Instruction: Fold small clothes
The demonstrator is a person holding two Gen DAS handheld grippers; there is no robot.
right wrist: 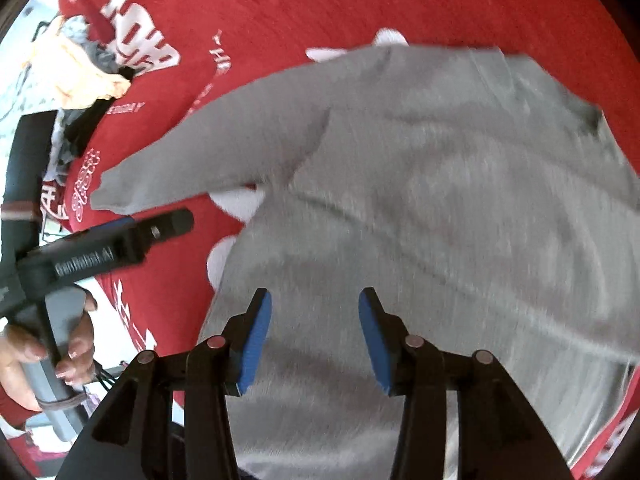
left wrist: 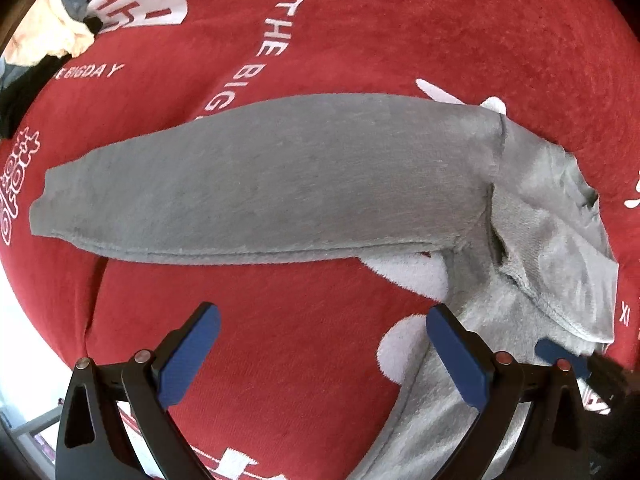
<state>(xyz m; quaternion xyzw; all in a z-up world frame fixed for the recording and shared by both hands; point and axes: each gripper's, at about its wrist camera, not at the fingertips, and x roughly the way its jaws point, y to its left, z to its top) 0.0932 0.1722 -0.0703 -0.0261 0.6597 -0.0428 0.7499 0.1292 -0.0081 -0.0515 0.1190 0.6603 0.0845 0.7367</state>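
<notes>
A grey long-sleeved top [left wrist: 280,184] lies on a red blanket [left wrist: 360,20] with white print. In the left wrist view its sleeve stretches left across the middle and its body bunches at the right [left wrist: 560,240]. My left gripper [left wrist: 320,316] is open and empty, low over the blanket just before the sleeve. In the right wrist view the top [right wrist: 440,200] fills the middle and right, blurred. My right gripper [right wrist: 316,300] is open and empty above the body of the top. The left gripper [right wrist: 160,228] shows at the left, held by a hand.
A heap of other clothes, cream, grey and black, [left wrist: 52,32] lies at the blanket's far left; it also shows in the right wrist view [right wrist: 80,68]. The blanket's near edge [left wrist: 60,300] drops off at the left.
</notes>
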